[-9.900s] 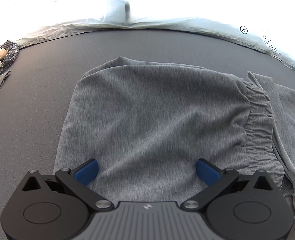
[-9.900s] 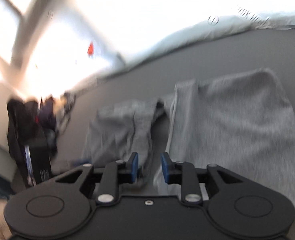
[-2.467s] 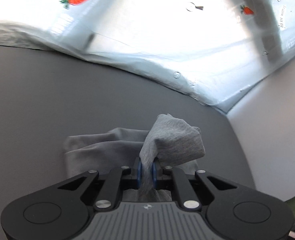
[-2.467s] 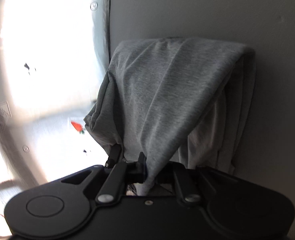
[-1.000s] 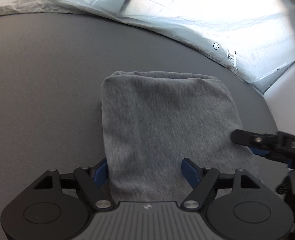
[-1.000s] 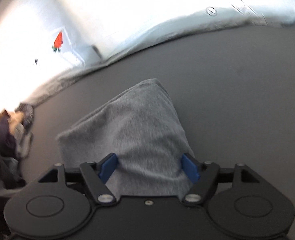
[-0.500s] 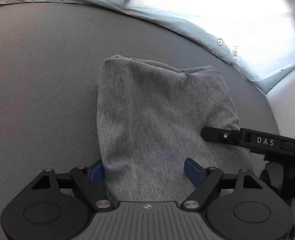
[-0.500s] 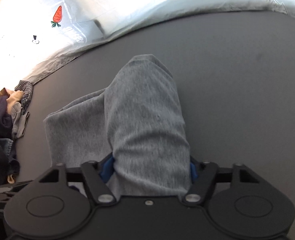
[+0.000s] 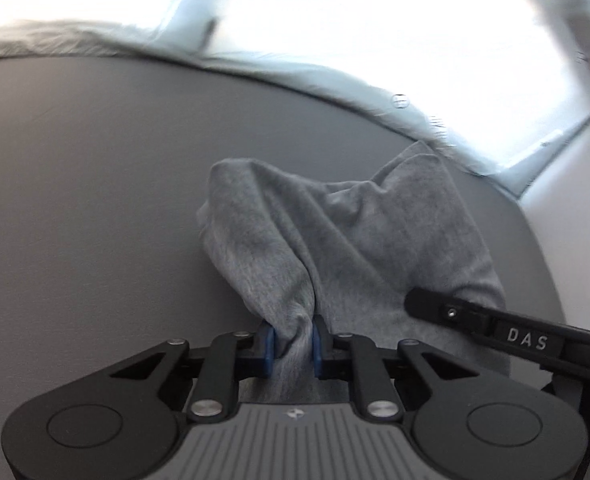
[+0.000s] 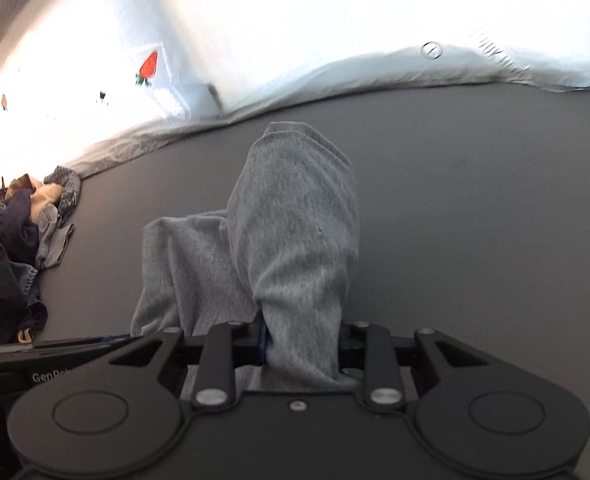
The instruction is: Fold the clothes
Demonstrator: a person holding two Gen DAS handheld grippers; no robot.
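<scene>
1. While both tools have hold of the folded grey garment (image 9: 359, 248), lift evenly: the left gripper (image 9: 293, 346) is pinched narrow on a bunched near edge, and the right gripper (image 10: 301, 346) is clamped around a thicker wad of the same cloth, its pads largely hidden by the fabric.

2. Keep both ends at one height. In the left wrist view the right gripper's black finger lies across the cloth's near right corner, close to the left one, so I judge the bundle is being carried as one piece; pulling the hands apart would open the folds.

3. Watch the far end. The garment sits in the middle of the dark grey table (image 9: 75, 200), its far corners peaked up and part of it trailing on the surface. Raise it until the trailing part clears before moving sideways, or it may drag and unfold.

4. Steer clear of the pile of unfolded clothes (image 10: 11, 240) at the far left, well apart from the bundle, and of the white patterned sheet (image 10: 335, 40) along the far edge.

5. Set it down flat before loosening either grip.
</scene>
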